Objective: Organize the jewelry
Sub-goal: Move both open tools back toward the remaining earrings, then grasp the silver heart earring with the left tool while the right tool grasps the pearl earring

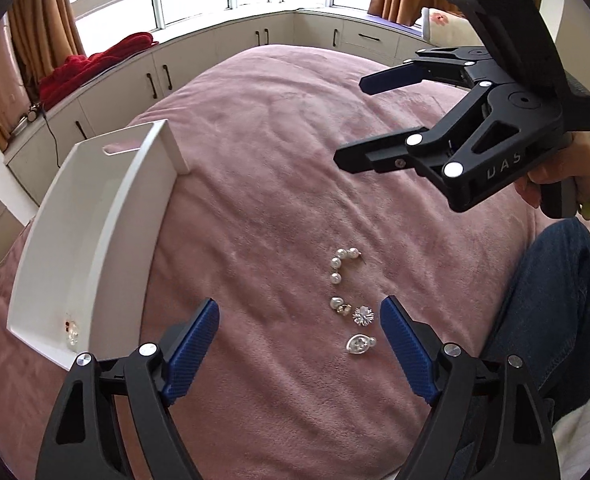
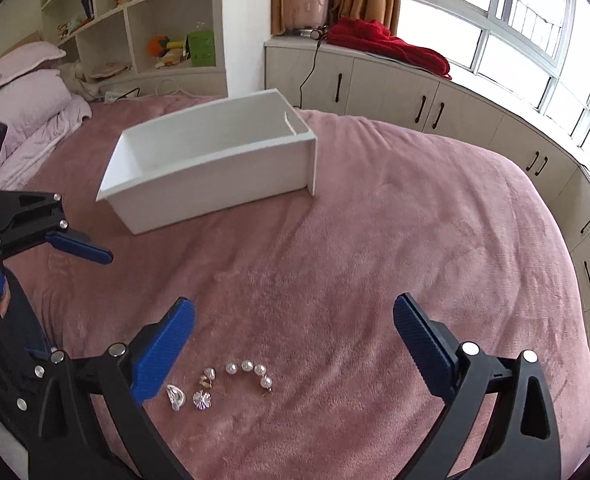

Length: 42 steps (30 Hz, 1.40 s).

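Several small jewelry pieces lie on the pink bedspread: a curved pearl piece, a small gold-and-pearl piece, a sparkly flower piece and a clear oval piece. They also show in the right wrist view, with the pearl piece rightmost. My left gripper is open and empty, just above them. My right gripper is open and empty, held higher; it shows in the left wrist view. A white box lies to the left with one small jewelry piece inside.
The white box sits mid-bed. Pillows are at the head of the bed. Cabinets with a red blanket run under the window. The person's jeans-clad leg is at the right.
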Motion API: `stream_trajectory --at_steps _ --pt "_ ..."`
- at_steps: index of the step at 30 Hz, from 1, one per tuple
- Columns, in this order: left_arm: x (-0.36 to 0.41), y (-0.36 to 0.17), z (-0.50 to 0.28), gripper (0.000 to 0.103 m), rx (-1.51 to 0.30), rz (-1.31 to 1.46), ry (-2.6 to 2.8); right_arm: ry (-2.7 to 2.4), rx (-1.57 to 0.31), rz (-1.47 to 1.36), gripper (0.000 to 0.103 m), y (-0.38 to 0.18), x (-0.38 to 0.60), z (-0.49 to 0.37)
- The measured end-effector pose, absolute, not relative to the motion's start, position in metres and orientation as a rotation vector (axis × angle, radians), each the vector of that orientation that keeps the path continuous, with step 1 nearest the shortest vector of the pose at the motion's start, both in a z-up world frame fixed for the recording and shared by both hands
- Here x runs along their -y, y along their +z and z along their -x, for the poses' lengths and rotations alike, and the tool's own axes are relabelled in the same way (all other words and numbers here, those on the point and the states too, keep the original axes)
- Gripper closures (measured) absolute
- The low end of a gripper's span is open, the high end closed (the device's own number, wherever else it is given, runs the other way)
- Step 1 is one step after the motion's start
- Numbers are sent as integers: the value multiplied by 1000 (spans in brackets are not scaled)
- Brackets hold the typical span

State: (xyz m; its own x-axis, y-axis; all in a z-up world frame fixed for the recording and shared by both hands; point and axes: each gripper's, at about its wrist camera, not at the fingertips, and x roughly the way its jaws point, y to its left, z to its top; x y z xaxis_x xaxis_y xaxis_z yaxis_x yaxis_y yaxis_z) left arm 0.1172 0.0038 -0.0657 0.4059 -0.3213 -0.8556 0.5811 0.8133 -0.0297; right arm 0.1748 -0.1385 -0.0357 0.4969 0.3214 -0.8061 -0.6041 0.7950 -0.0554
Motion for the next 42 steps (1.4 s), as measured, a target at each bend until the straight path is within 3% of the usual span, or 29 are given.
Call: stream_trajectory --at_steps 18,25,38,40,42 --pt "50 -141 -98 19 -1096 -495 -768 608 -1063 475 11 -132 129 -167" --pt "48 -163 -114 19 -1175 -423 -734 604 -1123 505 24 -157 124 -171" --pt "40 -189 -136 45 -1236 -448 -664 651 -1183 485 62 -175 121 -172" --pt "39 -188 -137 51 -1226 -449 -662 658 -1188 480 70 -174 122 -172" --pt "37 -186 -139 65 -1215 -445 -657 660 -1188 482 76 -172 123 -172"
